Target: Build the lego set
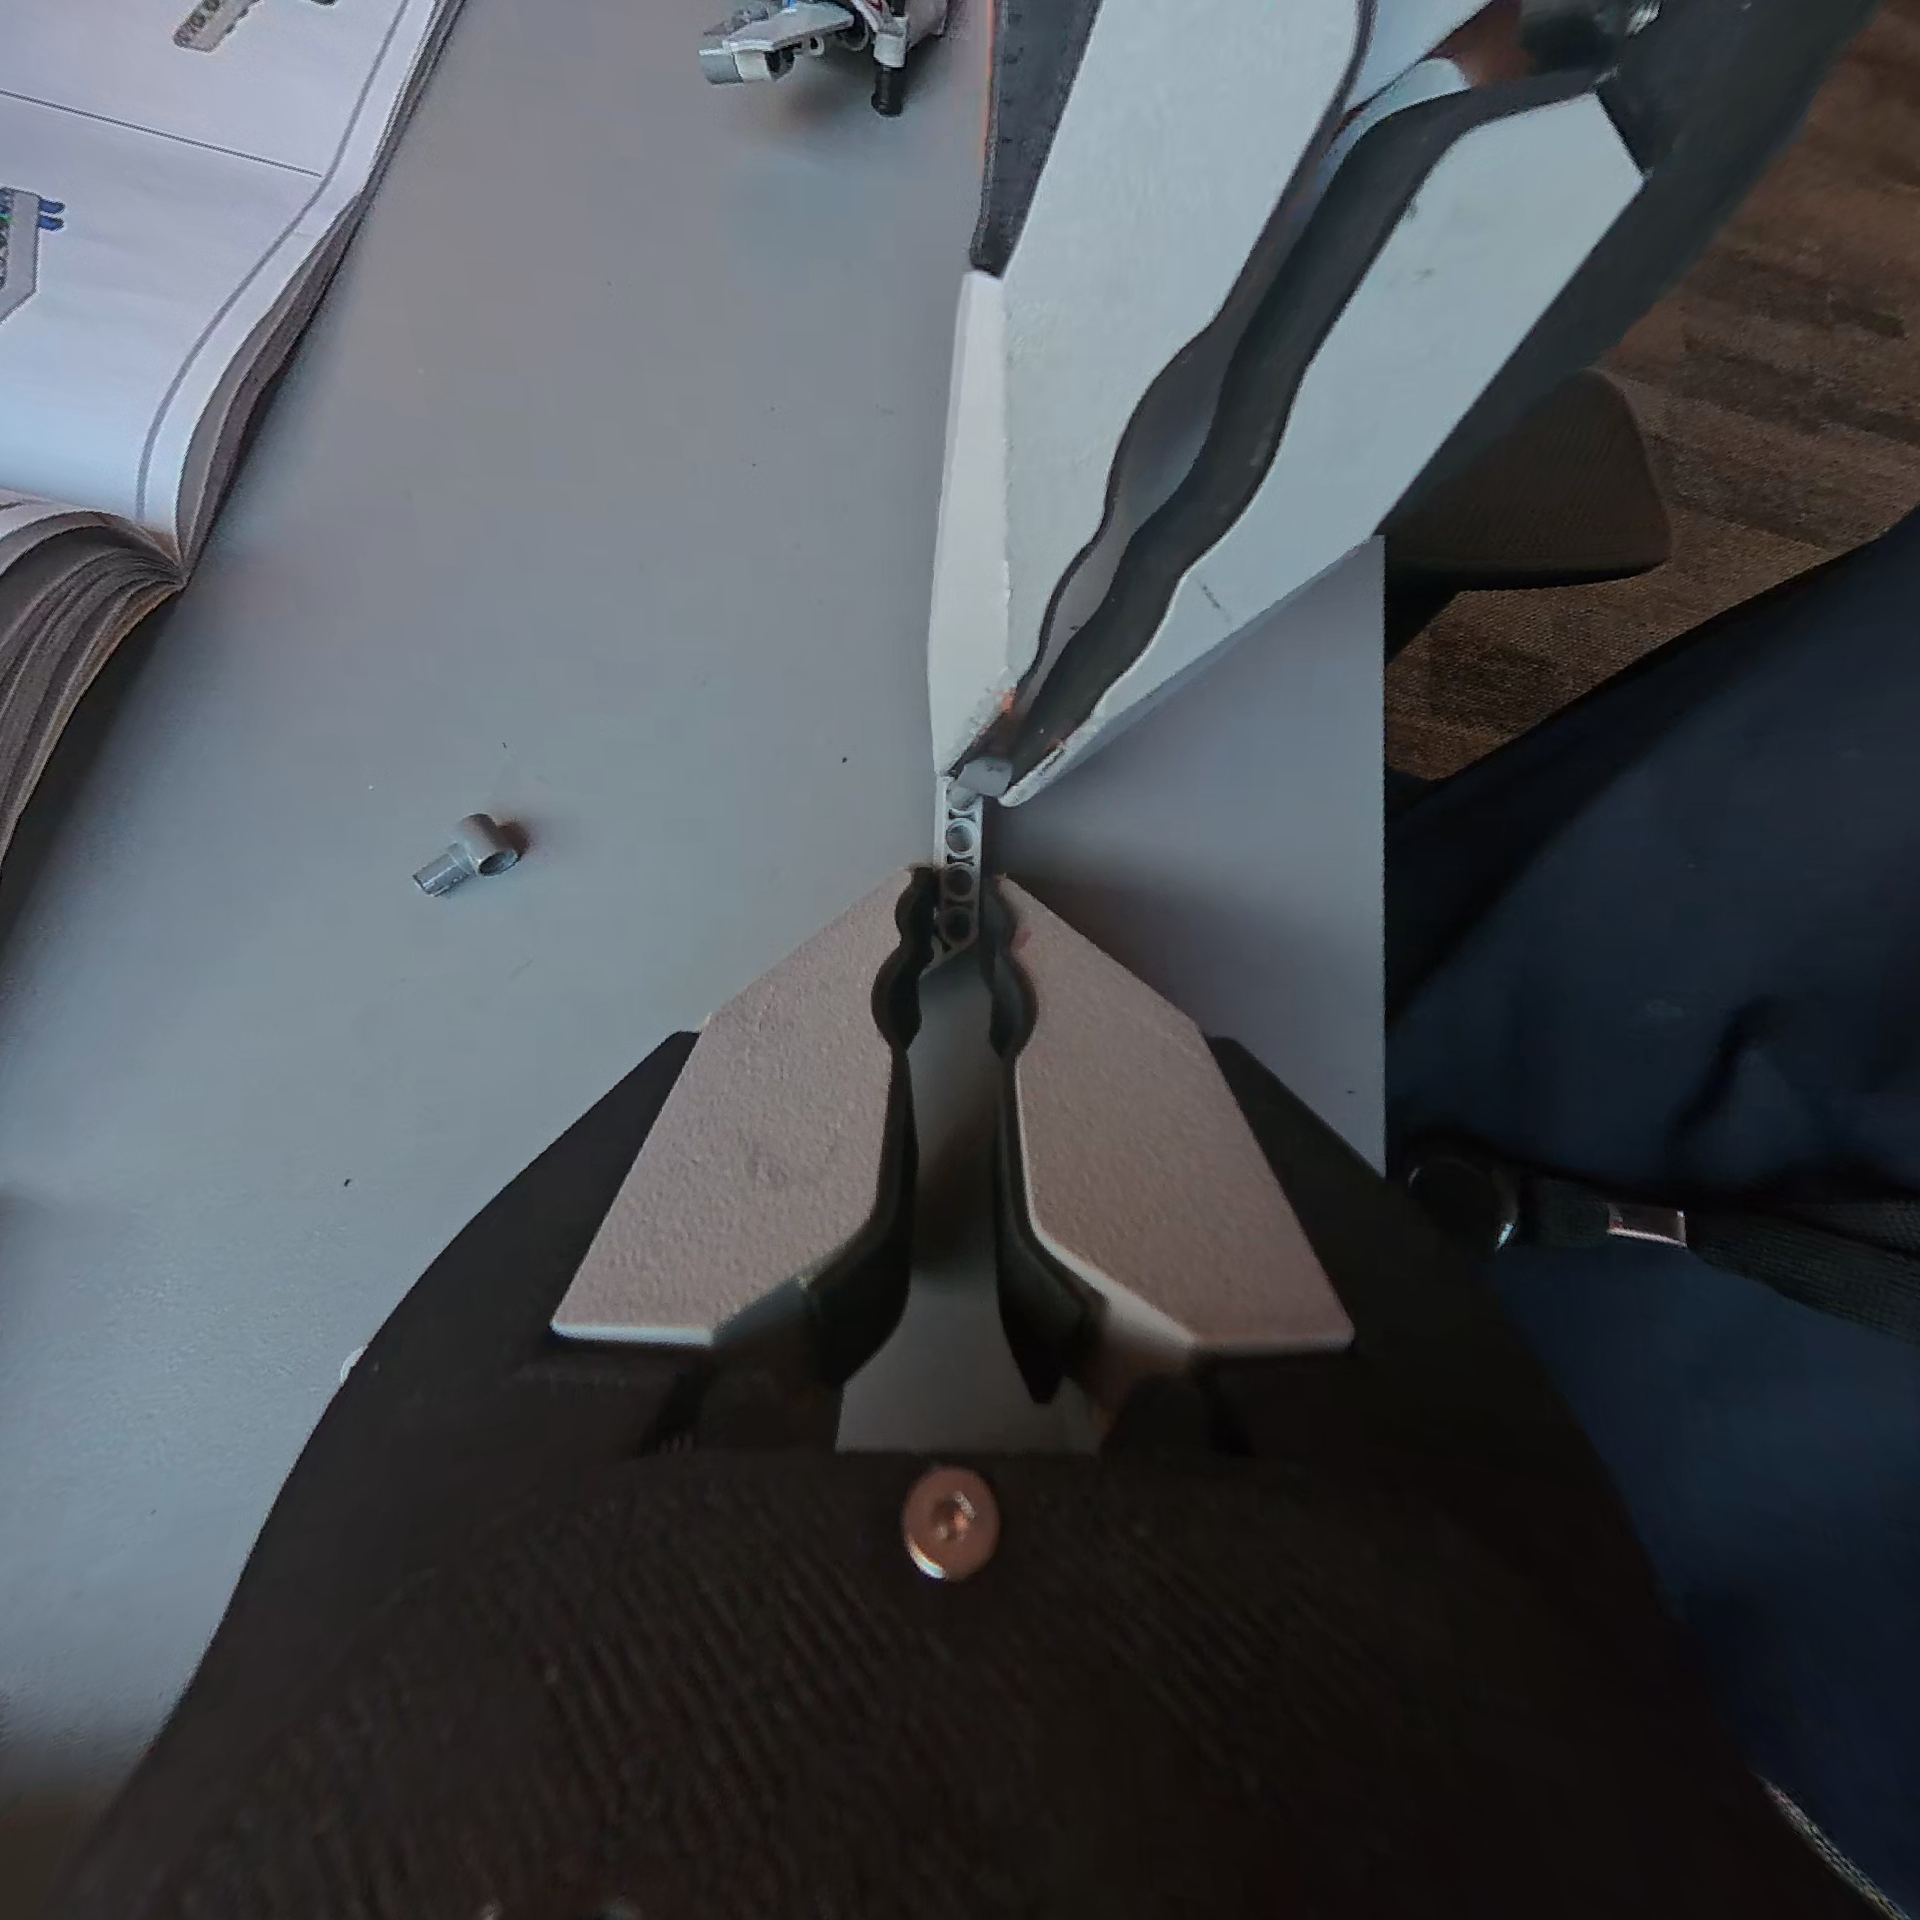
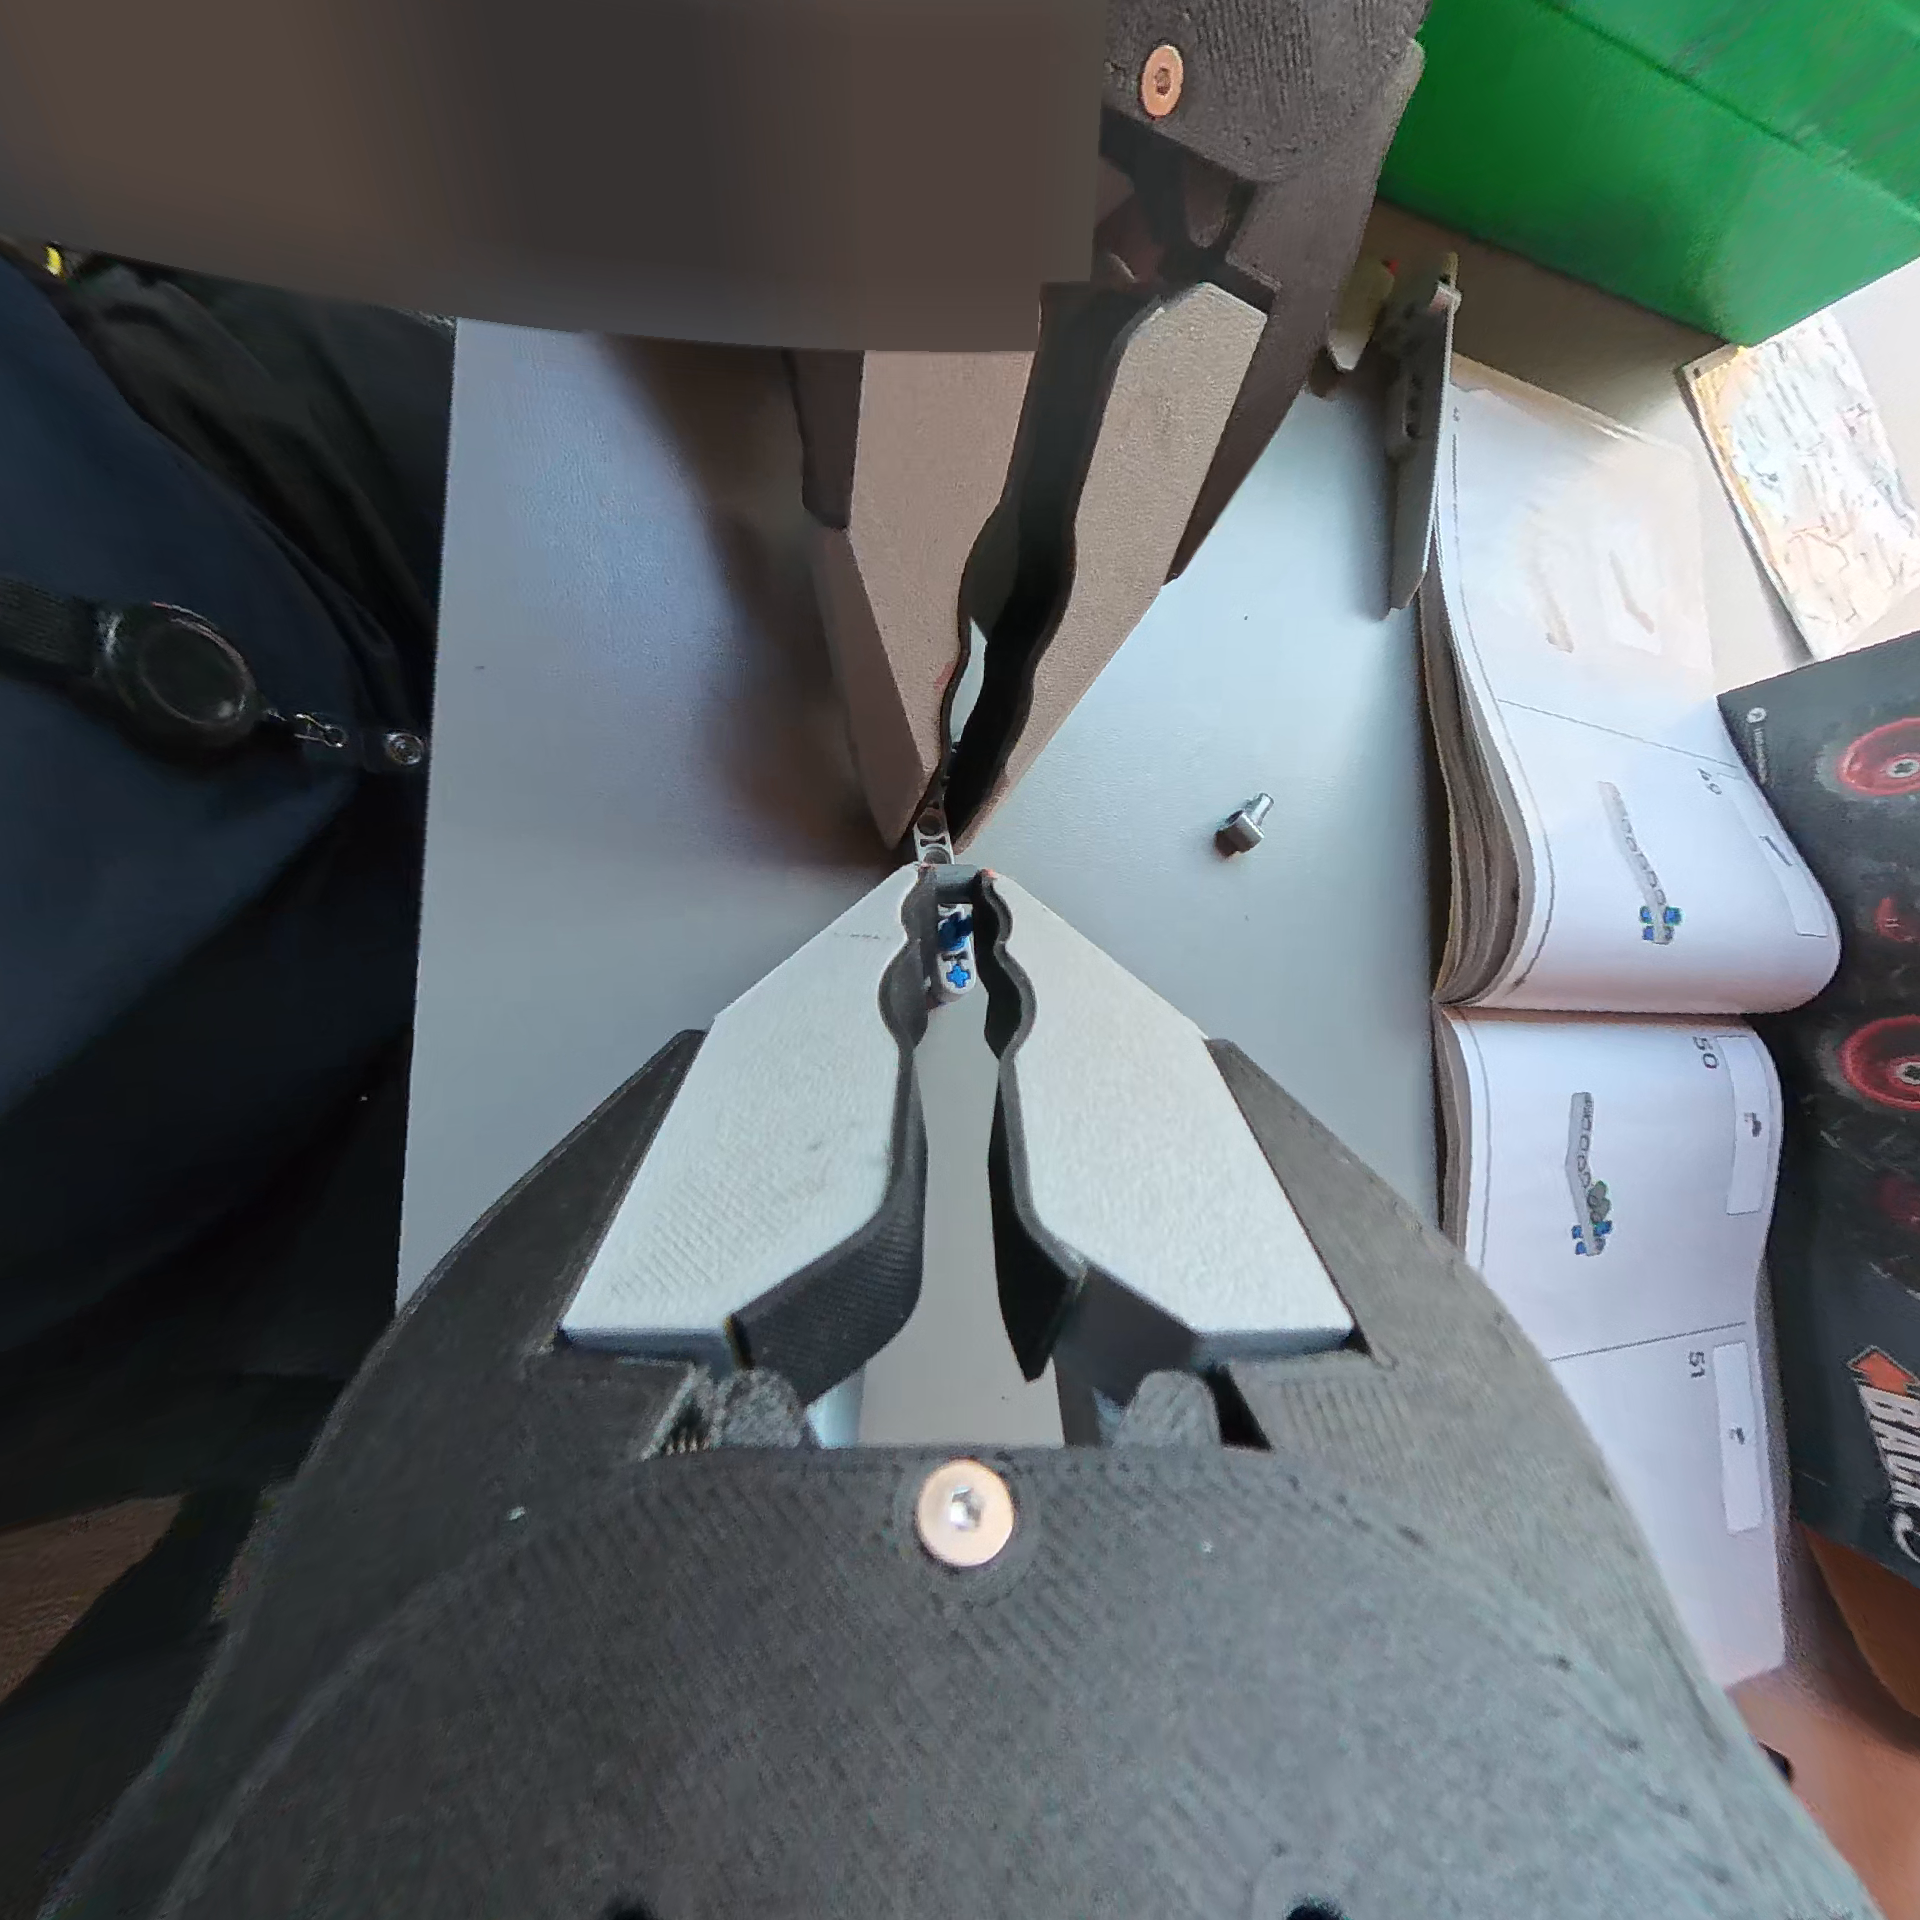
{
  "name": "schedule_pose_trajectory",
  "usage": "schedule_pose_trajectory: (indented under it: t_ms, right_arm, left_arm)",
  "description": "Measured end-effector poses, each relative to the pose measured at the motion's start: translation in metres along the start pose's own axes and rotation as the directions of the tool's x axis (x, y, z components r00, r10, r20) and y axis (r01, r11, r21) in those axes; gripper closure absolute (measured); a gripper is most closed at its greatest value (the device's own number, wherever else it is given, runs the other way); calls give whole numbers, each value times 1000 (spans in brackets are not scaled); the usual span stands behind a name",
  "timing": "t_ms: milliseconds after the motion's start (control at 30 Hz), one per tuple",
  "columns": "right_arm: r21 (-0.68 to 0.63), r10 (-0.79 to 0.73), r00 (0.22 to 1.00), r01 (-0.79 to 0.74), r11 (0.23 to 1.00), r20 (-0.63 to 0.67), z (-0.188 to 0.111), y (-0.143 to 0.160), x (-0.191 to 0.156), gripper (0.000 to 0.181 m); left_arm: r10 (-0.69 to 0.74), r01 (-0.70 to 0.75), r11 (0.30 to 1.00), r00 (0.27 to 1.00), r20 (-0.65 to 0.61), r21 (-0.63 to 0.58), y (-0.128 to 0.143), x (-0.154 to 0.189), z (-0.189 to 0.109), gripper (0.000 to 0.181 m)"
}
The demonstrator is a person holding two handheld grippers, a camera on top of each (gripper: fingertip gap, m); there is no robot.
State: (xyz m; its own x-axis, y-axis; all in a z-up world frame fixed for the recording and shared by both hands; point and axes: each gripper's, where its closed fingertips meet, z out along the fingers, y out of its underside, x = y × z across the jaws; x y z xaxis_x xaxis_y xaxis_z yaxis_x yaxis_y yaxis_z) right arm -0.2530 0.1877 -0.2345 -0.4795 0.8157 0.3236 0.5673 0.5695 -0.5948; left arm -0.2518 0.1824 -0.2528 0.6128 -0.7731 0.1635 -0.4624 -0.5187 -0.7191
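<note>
A light grey Lego beam (image 1: 958, 847) with round holes spans between both grippers above the grey table (image 1: 623, 520). My left gripper (image 1: 956, 883) is shut on its near end. My right gripper (image 1: 987, 774) comes in from the upper right, shut on a small grey piece (image 1: 982, 777) at the beam's other end. In the right wrist view, my right gripper (image 2: 954, 881) pinches that grey piece (image 2: 954, 885). The beam's end with blue pins (image 2: 954, 961) lies between its fingers. My left gripper (image 2: 935, 831) meets it from above, tip to tip.
A loose grey connector (image 1: 473, 840) lies on the table, also in the right wrist view (image 2: 1242, 836). An open instruction booklet (image 1: 156, 260) (image 2: 1621, 935) lies beside it. A part-built assembly (image 1: 810, 42) sits far off. A green box (image 2: 1662, 156) and the seated person's dark clothing (image 2: 156, 831) border the table. Only a small space, under 4 cm, lies between the two pairs of fingers. The loose grey connector (image 1: 473, 840) is about 8 cm from both grippers' fingertips. The right camera catches it too, in the right wrist view (image 2: 1251, 824).
</note>
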Motion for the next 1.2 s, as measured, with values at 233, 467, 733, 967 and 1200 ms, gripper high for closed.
schedule_pose_trajectory:
  t_ms: [233,467,733,967,1200]
  right_arm:
    - [-14,-44,998,43,999,-50,1,2,1,177]
    - [-184,-185,982,177,967,-29,1,5,1,177]
    - [-315,-237,962,269,910,137,2,5,3,176]
    - [-346,-258,949,308,886,184,12,2,-1,177]
    - [-186,-67,987,94,978,149,1,3,1,177]
  left_arm:
    - [-4,4,1000,1000,15,1,0,-2,0,176]
    - [9,-9,1000,999,31,-1,0,-3,0,176]
    - [9,-9,1000,999,44,-1,0,-4,0,176]
    - [12,-12,1000,999,48,0,0,-4,0,176]
    - [0,0,1000,1000,24,1,0,-3,0,176]
